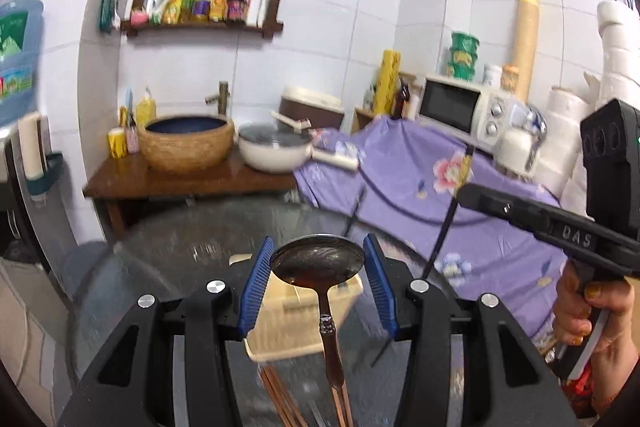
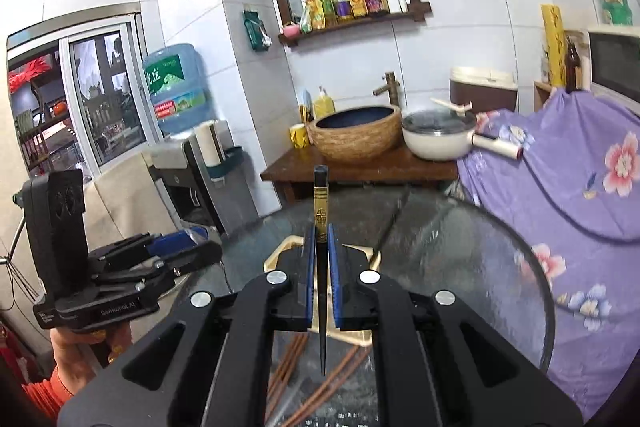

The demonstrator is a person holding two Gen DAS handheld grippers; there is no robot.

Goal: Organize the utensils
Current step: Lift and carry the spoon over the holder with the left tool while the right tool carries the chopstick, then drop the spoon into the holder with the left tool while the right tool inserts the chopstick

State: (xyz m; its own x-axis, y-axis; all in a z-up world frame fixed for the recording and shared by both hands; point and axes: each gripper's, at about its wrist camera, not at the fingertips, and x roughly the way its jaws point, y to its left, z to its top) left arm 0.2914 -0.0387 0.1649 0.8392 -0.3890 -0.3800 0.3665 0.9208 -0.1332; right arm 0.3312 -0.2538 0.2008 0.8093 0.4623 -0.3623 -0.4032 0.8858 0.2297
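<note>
Left gripper [image 1: 318, 281] clamps spoon [image 1: 320, 263] across bowl, handle trailing back; right gripper [image 2: 321, 281] pinched on black chopstick [image 2: 321, 211], long axis upright, tip down; beige utensil tray [image 1: 298, 323] on glass table [image 2: 500, 251] directly beneath both; loose brown chopsticks [image 2: 316, 383] nearer
</note>
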